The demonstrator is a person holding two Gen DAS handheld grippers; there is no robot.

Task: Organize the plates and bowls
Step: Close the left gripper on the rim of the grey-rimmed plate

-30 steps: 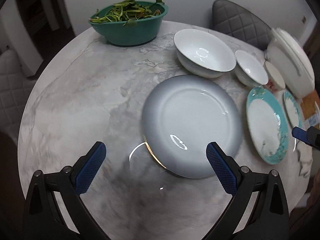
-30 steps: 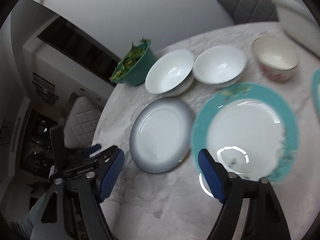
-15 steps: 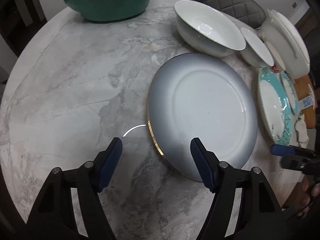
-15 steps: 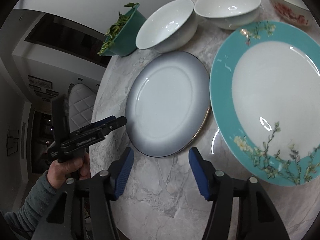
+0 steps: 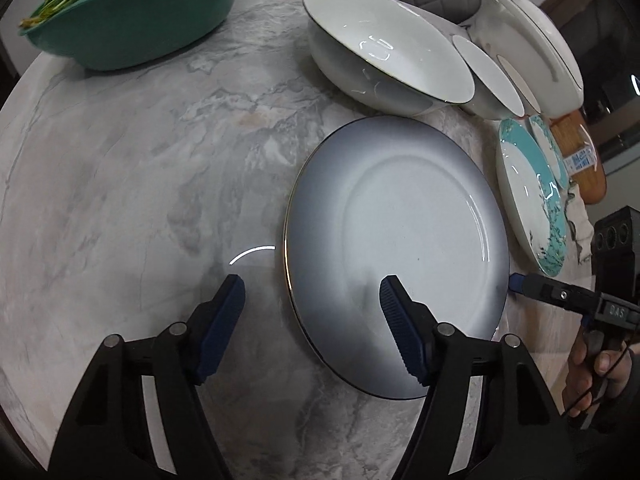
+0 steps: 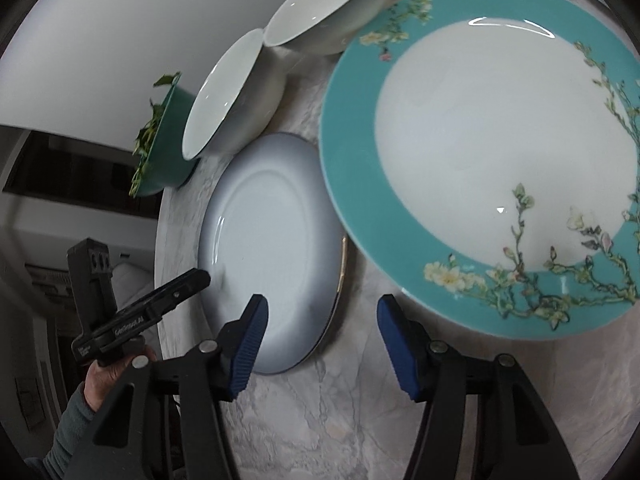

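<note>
Right wrist alone shows teal plate's [image 6: 348, 152] flowers.

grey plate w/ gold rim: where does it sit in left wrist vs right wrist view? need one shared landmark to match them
Left wrist: grey plate fills centre-right; the left gripper straddles its near-left rim.
Right wrist: same plate sits left of centre; the right gripper straddles its gold edge.
Shared landmark: the large white bowl just beyond the plate, near the green bowl of leaves.
</note>
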